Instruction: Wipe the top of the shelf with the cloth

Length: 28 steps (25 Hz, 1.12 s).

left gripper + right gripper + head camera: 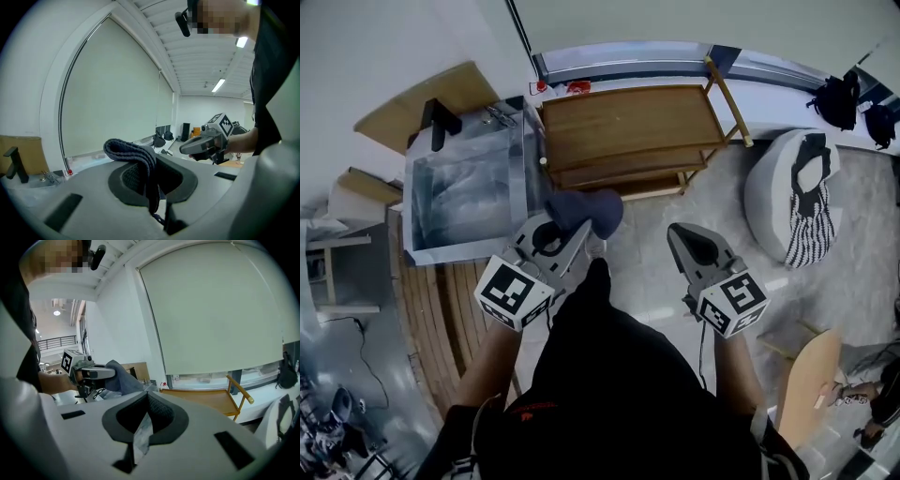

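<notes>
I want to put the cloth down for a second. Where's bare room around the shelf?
The top of the shelf is wholly bare, from the bin at its left edge to the yellow handle on its right. The floor strip between shelf and beanbag is also free. The left is crowded: bin, cardboard.

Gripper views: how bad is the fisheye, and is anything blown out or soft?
Left gripper view: heavy fisheye, black corners, ceiling light clipped, cloth sharp. Right gripper view: same bowing, blind evenly lit, shelf clear. Head view: milder curvature, lower-left corner looks soft.
</notes>
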Tool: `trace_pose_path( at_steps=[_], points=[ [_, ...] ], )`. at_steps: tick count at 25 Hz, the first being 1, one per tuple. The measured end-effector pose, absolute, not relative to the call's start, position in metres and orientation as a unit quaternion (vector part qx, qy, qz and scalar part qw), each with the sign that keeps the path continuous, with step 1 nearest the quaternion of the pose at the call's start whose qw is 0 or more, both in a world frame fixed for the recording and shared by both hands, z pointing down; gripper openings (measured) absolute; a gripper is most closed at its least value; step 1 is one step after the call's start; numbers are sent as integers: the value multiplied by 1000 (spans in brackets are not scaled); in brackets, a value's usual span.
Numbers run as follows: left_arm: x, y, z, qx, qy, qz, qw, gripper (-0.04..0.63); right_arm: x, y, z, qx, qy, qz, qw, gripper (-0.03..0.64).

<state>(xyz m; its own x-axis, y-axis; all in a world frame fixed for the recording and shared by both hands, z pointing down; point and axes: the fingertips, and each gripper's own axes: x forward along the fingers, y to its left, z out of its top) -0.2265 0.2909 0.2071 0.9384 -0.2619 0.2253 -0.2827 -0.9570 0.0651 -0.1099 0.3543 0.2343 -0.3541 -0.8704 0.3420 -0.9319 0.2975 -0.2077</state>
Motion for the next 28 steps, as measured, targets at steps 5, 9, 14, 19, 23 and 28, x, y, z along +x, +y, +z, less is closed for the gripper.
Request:
trace_pose_path(
  at_steps=[5, 9, 14, 19, 23, 28],
  points=[
    [-221, 233, 218, 981, -141, 113, 67, 35, -105, 292, 242, 552, -803, 205, 87, 5],
    [-214, 192, 227, 980, -137, 123, 70, 35, -101, 244, 250, 546, -803, 220, 94, 5],
    [-204, 146, 238, 978, -134, 136, 79, 35, -91, 189, 261, 546, -797, 238, 104, 5],
    [-202, 97, 242, 977, -139, 134, 93, 35, -87, 137, 264, 545, -795, 244, 110, 5],
    [-204, 66, 243, 975, -148, 129, 101, 35, -89, 102, 262, 538, -798, 243, 116, 5],
    [-211, 37, 252, 973, -160, 127, 111, 35, -93, 77, 270, 530, -800, 250, 131, 5]
  ],
)
